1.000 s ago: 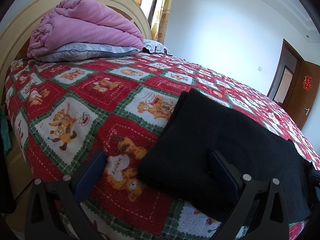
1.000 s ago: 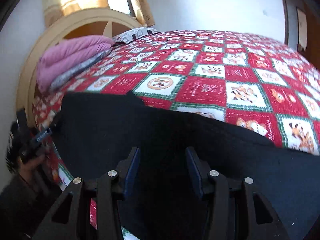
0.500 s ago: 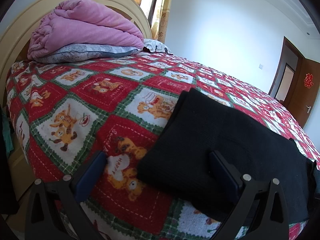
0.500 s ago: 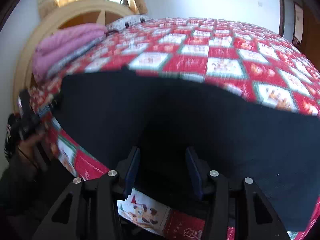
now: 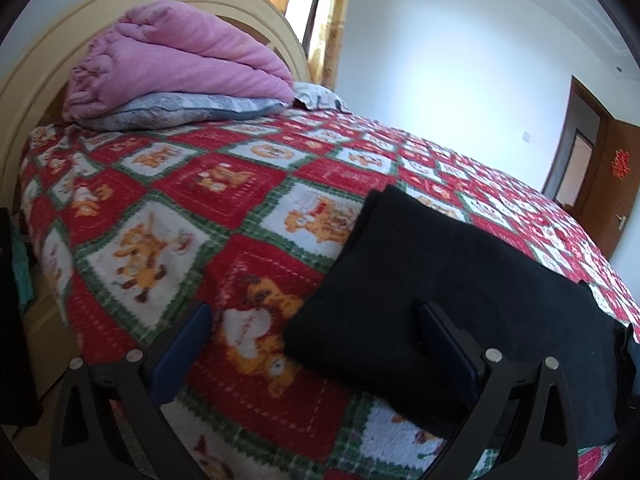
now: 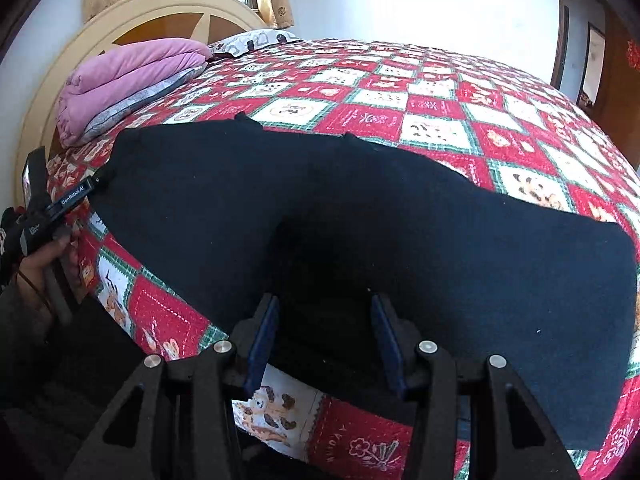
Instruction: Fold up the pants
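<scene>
Black pants [image 5: 452,292] lie folded flat on the red patterned bedspread [image 5: 224,216] near the bed's front edge. In the right wrist view the pants [image 6: 320,200] spread wide across the bed. My left gripper [image 5: 312,344] is open wide, low at the bed edge, with its right finger over the pants' left end and its left finger over the bedspread. My right gripper [image 6: 324,332] is open, holding nothing, with both fingers over the pants' near edge. The left gripper also shows in the right wrist view [image 6: 60,204], held by a hand at the pants' left end.
A folded pink blanket [image 5: 176,68] lies on a grey pillow [image 5: 180,112] by the cream headboard [image 5: 44,76]. A brown door [image 5: 616,184] stands at the far right. The bed's front edge drops off right below both grippers.
My right gripper has drawn back toward the bed's front edge, so more bedspread shows below the pants. The left gripper has barely moved. Both stay open.
</scene>
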A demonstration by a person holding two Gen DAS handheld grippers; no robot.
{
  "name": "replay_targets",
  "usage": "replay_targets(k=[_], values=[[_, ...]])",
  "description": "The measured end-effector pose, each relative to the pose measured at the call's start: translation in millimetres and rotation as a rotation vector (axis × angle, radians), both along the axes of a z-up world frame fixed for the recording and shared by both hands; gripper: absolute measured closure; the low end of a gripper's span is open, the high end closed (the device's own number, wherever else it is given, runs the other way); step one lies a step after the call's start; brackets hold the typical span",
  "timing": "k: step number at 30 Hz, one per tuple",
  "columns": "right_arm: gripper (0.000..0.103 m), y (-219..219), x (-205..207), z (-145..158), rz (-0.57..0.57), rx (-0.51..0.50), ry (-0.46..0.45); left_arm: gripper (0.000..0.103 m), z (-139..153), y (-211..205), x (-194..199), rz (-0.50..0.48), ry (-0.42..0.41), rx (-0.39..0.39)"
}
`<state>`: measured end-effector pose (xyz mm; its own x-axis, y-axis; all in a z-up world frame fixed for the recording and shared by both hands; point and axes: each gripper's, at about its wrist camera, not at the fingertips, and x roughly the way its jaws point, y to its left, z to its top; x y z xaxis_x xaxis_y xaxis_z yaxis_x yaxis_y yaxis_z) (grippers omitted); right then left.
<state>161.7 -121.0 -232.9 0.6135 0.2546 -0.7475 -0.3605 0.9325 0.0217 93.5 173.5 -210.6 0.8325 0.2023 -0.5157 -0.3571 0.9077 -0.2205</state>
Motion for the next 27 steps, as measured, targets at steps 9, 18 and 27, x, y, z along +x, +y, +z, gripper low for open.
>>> replay_targets(k=[9, 18, 27], values=[[0.053, 1, -3, 1, -0.006, -0.003, -0.014, 0.000, -9, 20, -14, 0.069, -0.036, -0.107], [0.053, 3, -4, 2, -0.010, -0.009, -0.022, 0.002, -5, 6, -9, -0.052, -0.056, -0.143], [0.053, 3, -4, 1, -0.011, -0.015, -0.030, 0.019, -5, 14, -16, -0.034, -0.077, -0.263]])
